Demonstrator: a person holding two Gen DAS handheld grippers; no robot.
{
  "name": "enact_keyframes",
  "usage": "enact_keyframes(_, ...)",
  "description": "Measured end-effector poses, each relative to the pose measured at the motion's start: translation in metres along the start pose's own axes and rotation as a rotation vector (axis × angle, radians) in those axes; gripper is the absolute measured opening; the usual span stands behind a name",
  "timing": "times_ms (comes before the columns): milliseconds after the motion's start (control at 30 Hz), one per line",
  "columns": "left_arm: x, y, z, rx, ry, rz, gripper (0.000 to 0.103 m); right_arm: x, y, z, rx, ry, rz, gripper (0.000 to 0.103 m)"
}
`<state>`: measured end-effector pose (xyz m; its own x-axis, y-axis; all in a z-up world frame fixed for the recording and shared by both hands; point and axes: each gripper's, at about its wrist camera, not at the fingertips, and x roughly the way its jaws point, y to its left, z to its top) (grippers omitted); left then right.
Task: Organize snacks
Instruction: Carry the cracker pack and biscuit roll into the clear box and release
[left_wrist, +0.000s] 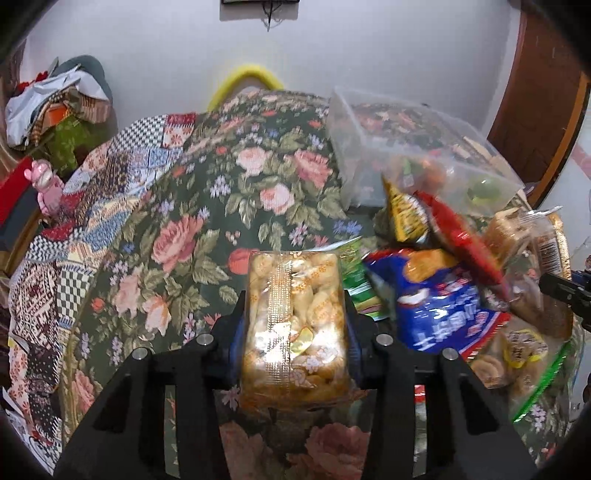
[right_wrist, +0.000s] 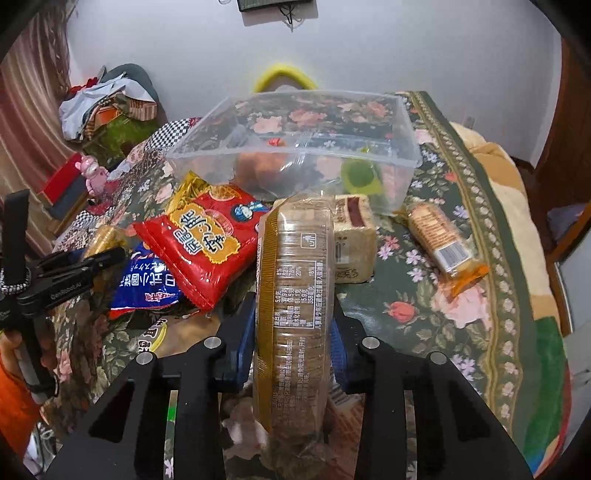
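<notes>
We hold a snack pack in each gripper, short of the clear bin

Left wrist view: our left gripper clamps a clear pastry pack between its fingers, lifted so it can travel to the clear plastic bin, ahead and right of the fingertips. Right wrist view: our right gripper pinches a brown biscuit sleeve on edge; the bin lies just beyond the fingertips, so we judge it goes in next

Left gripper clamped on pastry pack
</notes>
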<state>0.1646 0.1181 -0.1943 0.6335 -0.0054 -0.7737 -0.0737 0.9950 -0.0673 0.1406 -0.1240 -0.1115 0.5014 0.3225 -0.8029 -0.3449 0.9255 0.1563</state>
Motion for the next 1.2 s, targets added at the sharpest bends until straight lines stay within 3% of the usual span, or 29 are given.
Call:
enact_keyframes(333, -0.037, -0.025, 0.029, 0.032, -0.09, -0.036, 0.044, -0.026, -0.014, 0.015, 0.022, -0.071, -0.002, 0.032)
enact_keyframes(600, -0.046, -0.048, 0.06, 0.047, -0.144, -0.065, 0.044, -0.042, -0.022, 0.046, 0.013, -0.163, -0.019, 0.032)
enact_keyframes(933, -0.033, -0.072, 0.108, 0.064, -0.183, -0.093, 0.044, -0.044, -0.023, 0.097, -0.009, -0.26, -0.041, 0.032)
enact_keyframes(1200, -0.003, -0.081, 0.14, 0.06, -0.169, -0.1, 0.044, -0.022, -0.02, 0.125, -0.017, -0.268, -0.045, 0.032)
